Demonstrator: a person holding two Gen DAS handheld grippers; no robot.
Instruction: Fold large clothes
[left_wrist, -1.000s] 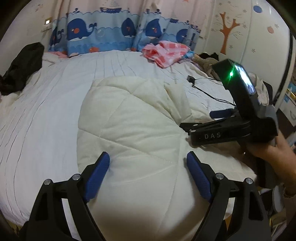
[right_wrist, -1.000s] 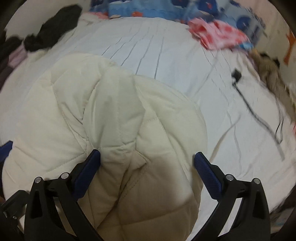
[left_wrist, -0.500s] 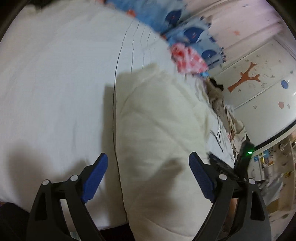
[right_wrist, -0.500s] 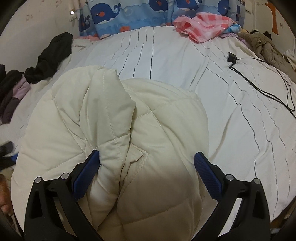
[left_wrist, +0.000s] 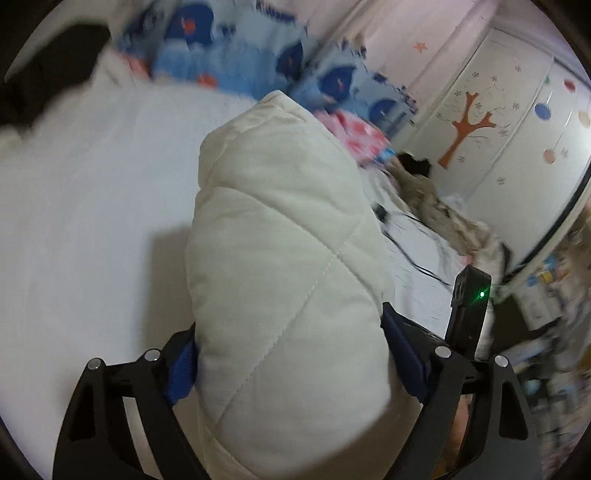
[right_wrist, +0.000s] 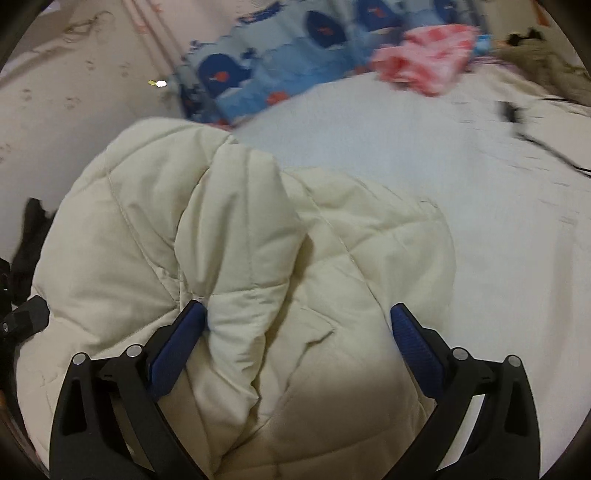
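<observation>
Two close, downward-tilted views, shared quilted coat

Both views are dim, lit by soft indoor light from above. The quilted jacket casts a soft shadow to its left onto the bed sheet. Fisheye distortion bends the room and leaves dark corners in each frame. Motion blur smears the whale-print pillows and the pink checked cloth. A green indicator light glows sharply. A shadow darkens the jacket fabric at the lower edge of the right wrist view.
</observation>
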